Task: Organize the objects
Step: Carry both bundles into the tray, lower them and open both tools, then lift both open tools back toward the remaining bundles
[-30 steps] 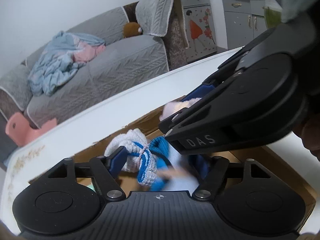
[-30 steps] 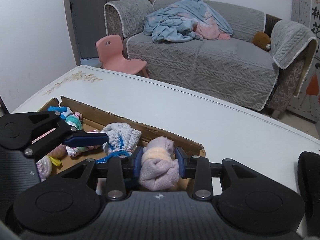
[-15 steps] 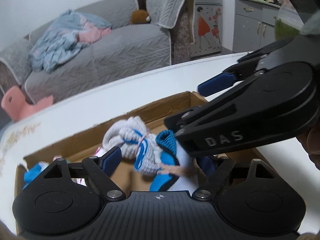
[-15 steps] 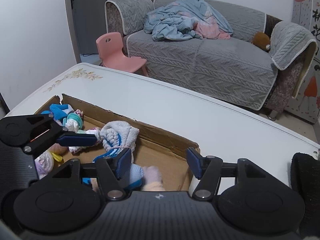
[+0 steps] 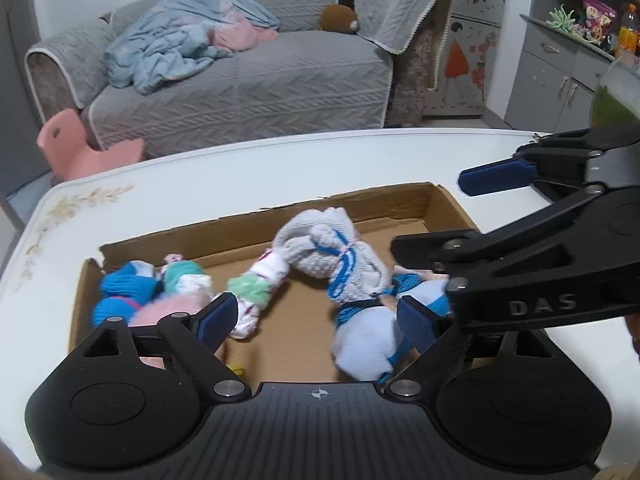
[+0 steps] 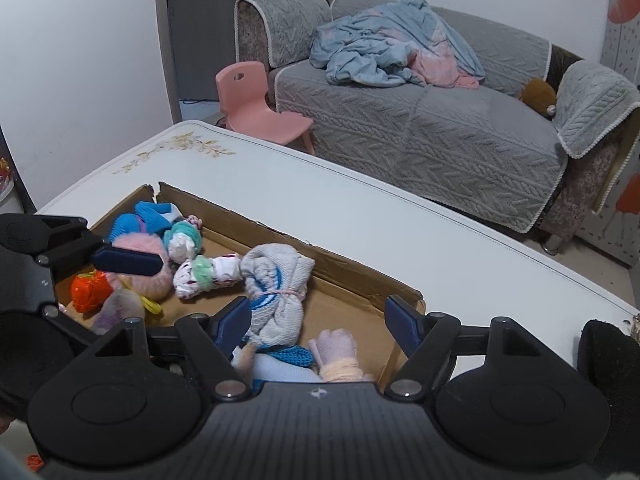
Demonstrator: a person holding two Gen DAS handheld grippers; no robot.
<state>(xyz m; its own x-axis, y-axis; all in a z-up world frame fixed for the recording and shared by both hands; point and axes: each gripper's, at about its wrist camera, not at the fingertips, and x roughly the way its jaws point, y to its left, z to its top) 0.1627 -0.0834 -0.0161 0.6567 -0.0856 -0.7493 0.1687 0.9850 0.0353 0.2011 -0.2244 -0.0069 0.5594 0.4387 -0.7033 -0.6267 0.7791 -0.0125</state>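
Grey-blue sock bundle lies in cardboard box, long axis far-left to near-right. I see left gripper and right gripper both spread apart, empty; "DAS" readable.

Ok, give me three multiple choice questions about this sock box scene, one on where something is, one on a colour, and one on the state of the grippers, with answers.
1. Where does the grey bundle tied with blue lie?
A. on the sofa
B. inside the cardboard box
C. on the pink chair

2. What colour is the small chair beside the sofa?
A. pink
B. green
C. black

3. How does the right gripper stand?
A. shut on a sock
B. open, holding nothing
C. out of view

Answers:
1 B, the bundle rests on the box floor against its far wall.
2 A, the seat and back are plainly pink.
3 B, its blue pads stand wide apart above the lilac and peach bundle, which lies loose in the box. The left gripper is open too.
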